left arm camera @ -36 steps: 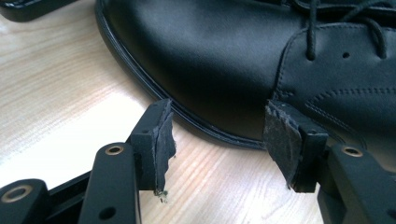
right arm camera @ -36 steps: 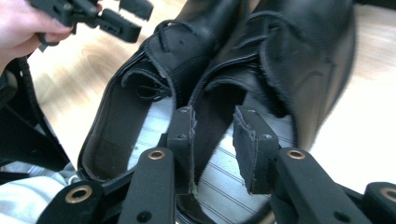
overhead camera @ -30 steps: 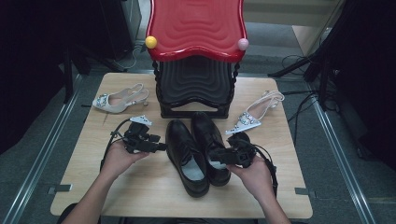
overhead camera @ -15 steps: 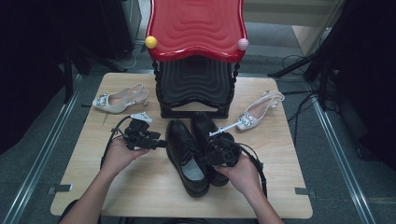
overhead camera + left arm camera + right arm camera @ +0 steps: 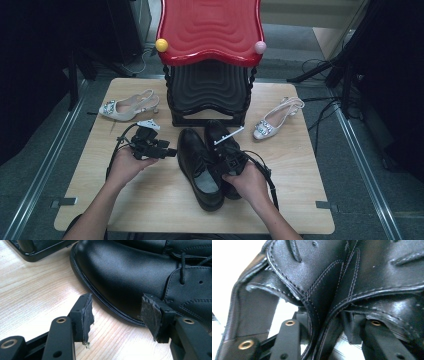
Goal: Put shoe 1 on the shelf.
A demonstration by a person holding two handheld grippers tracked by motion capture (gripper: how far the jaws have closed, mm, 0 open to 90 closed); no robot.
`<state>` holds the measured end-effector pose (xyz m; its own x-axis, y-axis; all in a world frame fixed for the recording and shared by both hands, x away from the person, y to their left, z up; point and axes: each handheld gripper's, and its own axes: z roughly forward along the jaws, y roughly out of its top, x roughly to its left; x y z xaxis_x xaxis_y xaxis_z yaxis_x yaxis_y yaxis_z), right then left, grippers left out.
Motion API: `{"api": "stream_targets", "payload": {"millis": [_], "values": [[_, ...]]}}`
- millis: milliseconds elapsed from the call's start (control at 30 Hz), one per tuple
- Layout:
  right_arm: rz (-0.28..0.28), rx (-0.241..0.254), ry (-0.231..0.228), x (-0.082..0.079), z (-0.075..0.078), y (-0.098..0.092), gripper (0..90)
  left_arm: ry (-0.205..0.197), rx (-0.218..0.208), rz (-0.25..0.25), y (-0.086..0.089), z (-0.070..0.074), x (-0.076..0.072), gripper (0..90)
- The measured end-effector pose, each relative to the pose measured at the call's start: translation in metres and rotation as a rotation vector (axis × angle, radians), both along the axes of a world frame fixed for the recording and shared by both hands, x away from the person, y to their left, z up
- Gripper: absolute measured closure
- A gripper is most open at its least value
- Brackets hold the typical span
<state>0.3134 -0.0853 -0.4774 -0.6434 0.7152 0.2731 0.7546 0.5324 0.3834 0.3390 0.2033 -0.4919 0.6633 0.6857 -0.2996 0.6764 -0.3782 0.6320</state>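
Observation:
Two black leather lace-up shoes stand side by side at the middle of the wooden table point(image 5: 300, 195), the left shoe point(image 5: 199, 172) and the right shoe point(image 5: 216, 133). My right gripper point(image 5: 222, 162) sits on top of them, one jaw down in each shoe's opening. The two adjoining collars point(image 5: 322, 302) lie between the jaws, which have just been opening; I see no squeeze on the leather. My left gripper point(image 5: 170, 151) is open beside the left shoe's toe point(image 5: 120, 272), its pads point(image 5: 85, 315) apart over the sole edge and bare wood.
A black shoe rack point(image 5: 210, 92) with a red wavy top point(image 5: 210, 30) stands at the table's back, with a yellow ball point(image 5: 161, 45) and a pink ball point(image 5: 260, 47) on its corners. One beige heeled sandal point(image 5: 127, 107) lies back left, another point(image 5: 275, 120) back right.
My right gripper has come left and down from the right shoe's outer side onto both shoes. The left hand and the shoes have stayed put.

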Motion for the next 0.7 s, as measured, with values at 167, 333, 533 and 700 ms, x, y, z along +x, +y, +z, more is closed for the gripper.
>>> {"api": "stream_targets", "payload": {"millis": [167, 333, 533, 700], "values": [[-0.002, -0.031, -0.015, 0.001, 0.0, -0.001, 78.1, -0.009, -0.004, 0.005, 0.002, 0.001, 0.0, 43.0], [-0.022, -0.029, 0.036, 0.007, 0.002, -0.01, 82.3, -0.011, 0.011, 0.006, 0.004, -0.001, 0.001, 43.0], [-0.021, 0.029, 0.088, 0.013, 0.008, -0.034, 83.4, -0.026, 0.006, 0.013, 0.007, 0.001, 0.0, 42.8], [-0.011, 0.096, 0.123, 0.011, 0.022, -0.045, 83.4, -0.029, 0.002, 0.025, 0.009, 0.001, 0.001, 42.6]]}}
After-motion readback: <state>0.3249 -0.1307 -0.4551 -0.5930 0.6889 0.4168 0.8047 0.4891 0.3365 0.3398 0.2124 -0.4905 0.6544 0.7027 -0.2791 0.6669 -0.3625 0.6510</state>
